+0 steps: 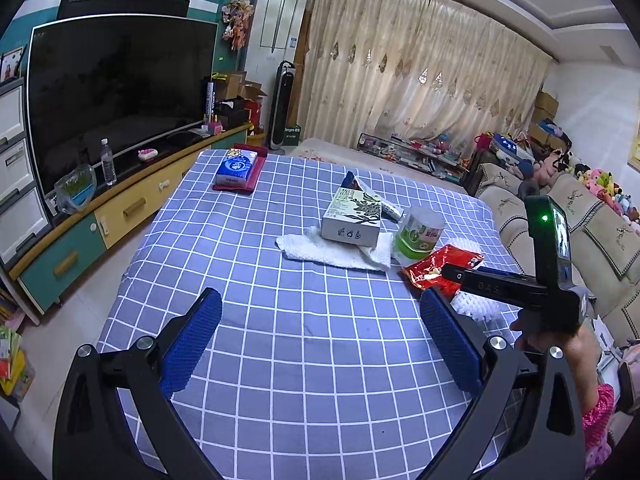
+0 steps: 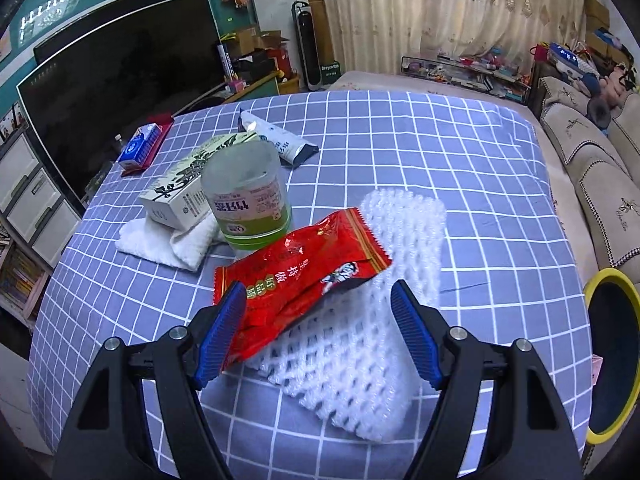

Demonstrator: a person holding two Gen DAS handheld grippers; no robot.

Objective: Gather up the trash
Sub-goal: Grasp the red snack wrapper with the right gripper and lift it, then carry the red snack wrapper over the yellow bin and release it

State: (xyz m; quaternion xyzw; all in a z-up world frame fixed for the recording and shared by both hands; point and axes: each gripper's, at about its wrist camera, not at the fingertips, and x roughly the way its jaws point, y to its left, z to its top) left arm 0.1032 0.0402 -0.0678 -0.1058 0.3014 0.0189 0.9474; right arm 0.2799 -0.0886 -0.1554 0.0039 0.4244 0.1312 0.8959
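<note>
Right gripper (image 2: 316, 332): fingers spread wide, straddling the near end of the red snack wrapper (image 2: 300, 268). Left pad touching or just beside the wrapper's edge, cannot tell which; right pad stands apart from it, over the white foam net (image 2: 360, 340). Nothing pinched yet.

The wrapper lies half on the foam net, half on the checked tablecloth (image 2: 480, 168). Its far end is lifted a little off the cloth.

Left gripper (image 1: 320, 336): fingers also spread, empty, hovering above bare cloth, well apart from the pile.

Just behind the wrapper: green-bottomed plastic cup (image 2: 252, 204), upright, near the wrapper's far corner. Behind that, a white carton (image 2: 184, 196) resting on a white cloth (image 2: 168, 240). Farther back, a squeezed tube (image 2: 280, 140), then a blue tissue pack (image 2: 138, 148) on a red tray at the table's far edge.

At right, off the table edge, a yellow-rimmed bin (image 2: 612, 360), mouth dark. Likely where the trash goes.

Risks, as I judge them:
- Closing now may catch foam net along with the wrapper, since the wrapper overlaps it; both would lift together, or the net would drag.
- The wrapper is slick and crinkly; a grip on only its edge could slip on the swing to the bin.
- The wrapper looks open; tilting it might spill crumbs.
- Pushing forward could tip the cup.
</note>
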